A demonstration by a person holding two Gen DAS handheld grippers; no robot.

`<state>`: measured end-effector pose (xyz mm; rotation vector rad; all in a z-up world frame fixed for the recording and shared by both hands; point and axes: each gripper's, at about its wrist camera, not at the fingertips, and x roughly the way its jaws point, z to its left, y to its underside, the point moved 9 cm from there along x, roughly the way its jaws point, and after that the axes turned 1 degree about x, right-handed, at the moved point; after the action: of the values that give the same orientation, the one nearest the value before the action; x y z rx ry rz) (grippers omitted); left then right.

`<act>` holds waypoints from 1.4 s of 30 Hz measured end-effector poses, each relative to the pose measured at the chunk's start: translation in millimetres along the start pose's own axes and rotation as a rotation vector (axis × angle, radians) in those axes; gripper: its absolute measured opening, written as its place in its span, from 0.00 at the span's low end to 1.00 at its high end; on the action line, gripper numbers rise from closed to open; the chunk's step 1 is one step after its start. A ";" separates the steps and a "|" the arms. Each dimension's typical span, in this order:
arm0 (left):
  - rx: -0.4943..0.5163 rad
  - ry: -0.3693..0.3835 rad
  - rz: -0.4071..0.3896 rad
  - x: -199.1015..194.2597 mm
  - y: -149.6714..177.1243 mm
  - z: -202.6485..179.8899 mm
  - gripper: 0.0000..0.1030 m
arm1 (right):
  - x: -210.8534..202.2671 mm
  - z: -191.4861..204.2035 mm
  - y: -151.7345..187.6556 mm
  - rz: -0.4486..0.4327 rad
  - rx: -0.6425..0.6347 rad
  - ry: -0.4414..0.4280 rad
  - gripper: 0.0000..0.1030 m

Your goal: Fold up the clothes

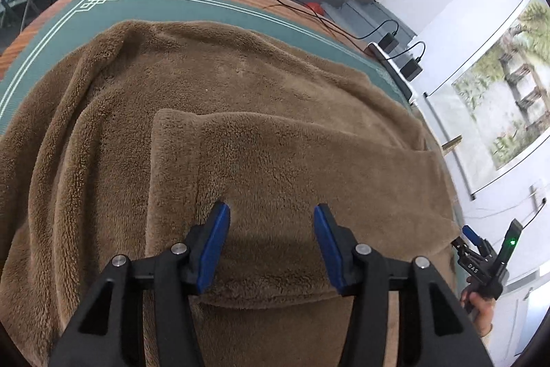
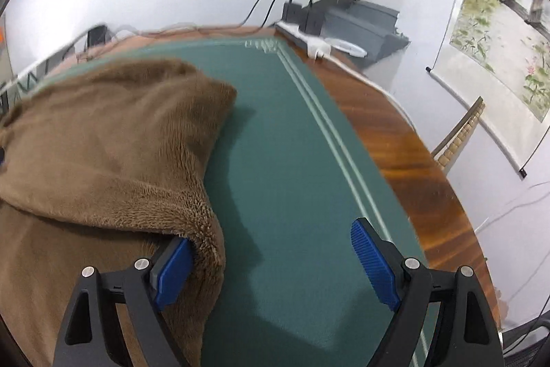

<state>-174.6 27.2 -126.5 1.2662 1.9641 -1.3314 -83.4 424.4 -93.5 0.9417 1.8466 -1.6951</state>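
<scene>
Left gripper (image 1: 271,215) parted, empty, above the folded brown fleece garment (image 1: 240,140); right gripper (image 2: 271,246) wide apart, empty, garment edge draped over its left finger (image 2: 172,267).

A plain white-walled room, perhaps an office; wooden table (image 2: 405,140) with green mat (image 2: 292,160); hanging scroll painting (image 2: 498,33); chargers (image 1: 400,54)

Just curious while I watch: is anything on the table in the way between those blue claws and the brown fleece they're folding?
Nothing visible. The left gripper hangs open right over the brown fleece; the right gripper is open at its edge.
</scene>
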 end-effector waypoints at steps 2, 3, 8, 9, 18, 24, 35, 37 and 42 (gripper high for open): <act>-0.007 -0.005 0.009 -2.5 0.5 -0.2 0.54 | -5.8 4.4 0.5 0.005 -0.018 -0.021 0.85; -0.005 -0.006 0.012 -4.9 0.7 -0.6 0.54 | -13.2 8.2 -1.5 0.007 -0.023 -0.051 0.85; 0.008 -0.005 -0.015 -22.6 -3.4 -3.9 0.64 | -54.0 25.7 -16.5 -0.011 -0.039 -0.196 0.85; 0.006 -0.004 -0.028 -26.0 -6.4 -4.3 0.67 | -63.5 28.2 -22.1 -0.030 -0.037 -0.221 0.85; -0.004 -0.028 -0.010 -8.4 -6.8 -2.4 0.70 | -41.6 111.6 -78.6 -0.048 -0.070 -0.452 0.87; 0.027 -0.026 -0.015 -8.5 3.2 2.6 0.70 | 38.1 144.6 -75.5 0.106 -0.081 -0.498 0.87; 0.078 -0.063 -0.027 -5.6 6.2 -0.3 0.73 | 65.7 127.6 -59.6 0.086 -0.203 -0.300 0.87; 0.069 -0.076 -0.020 -6.7 6.4 -1.0 0.73 | 61.8 126.5 -60.5 0.100 -0.196 -0.288 0.87; 0.052 -0.087 -0.014 -24.8 18.6 -16.0 0.77 | 7.0 140.8 -58.6 0.067 -0.200 -0.371 0.88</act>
<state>-144.6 32.7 -109.6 1.1997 1.8932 -1.4288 -147.5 286.7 -78.4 0.5573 1.6767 -1.4932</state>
